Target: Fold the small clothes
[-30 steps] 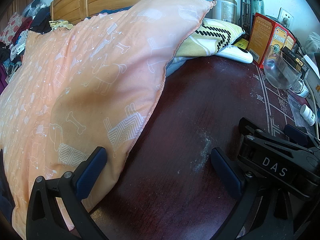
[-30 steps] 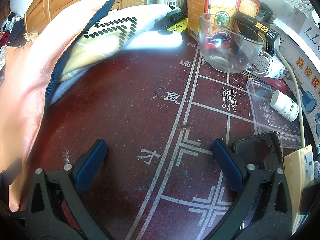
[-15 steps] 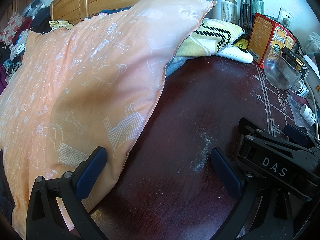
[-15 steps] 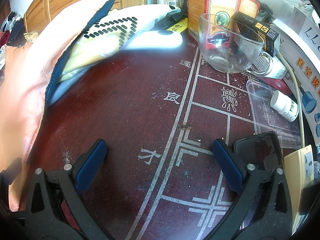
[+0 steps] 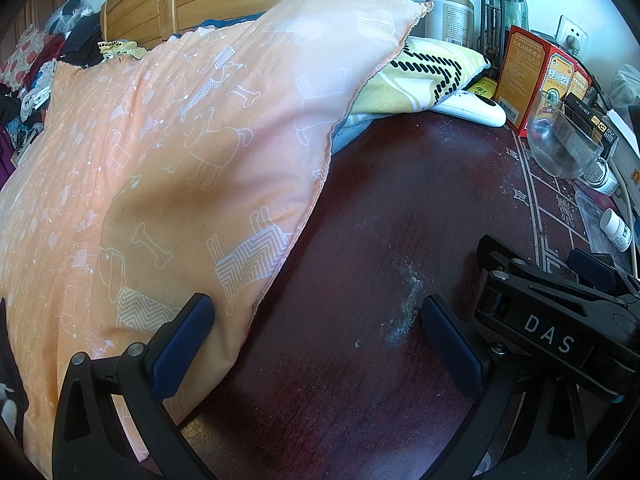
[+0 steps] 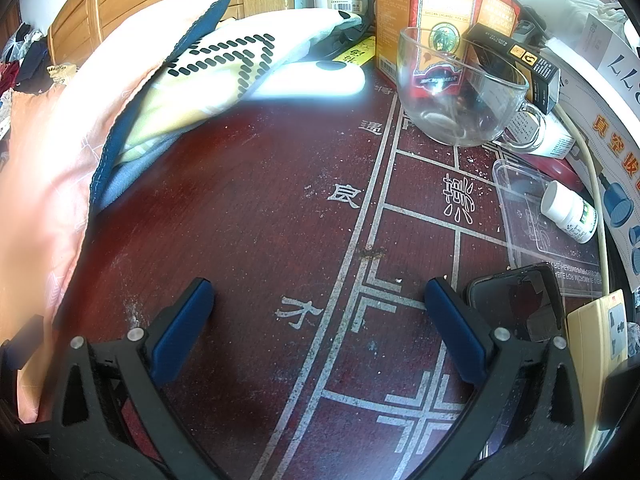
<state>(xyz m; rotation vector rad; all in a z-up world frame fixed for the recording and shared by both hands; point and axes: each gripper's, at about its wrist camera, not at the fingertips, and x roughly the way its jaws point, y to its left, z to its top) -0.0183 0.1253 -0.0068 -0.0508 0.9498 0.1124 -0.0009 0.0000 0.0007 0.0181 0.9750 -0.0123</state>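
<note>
Nothing has moved since a second ago: both tools sit exactly where they were, low over the dark red bench, and the scene around them is unchanged. The left tool has its jaws spread wide with nothing between them, one blue pad just in front of the edge of the big orange pillow that leans over the bench's left side. The right tool is equally wide open and empty, poised over the white painted lines and characters on the bench top.

As for small clothes, I can't pick out any on the bench. A heap of garments lies far off on the bed beyond the pillow (too small to say what they are), and a yellow cushion with black dashes rests under the pillow's corner. On the right, a glass cup, a small white bottle and a phone crowd the bench.

This stillness suggests to me that the folding has not begun; a garment would first have to be fetched onto the open stretch of bench.
</note>
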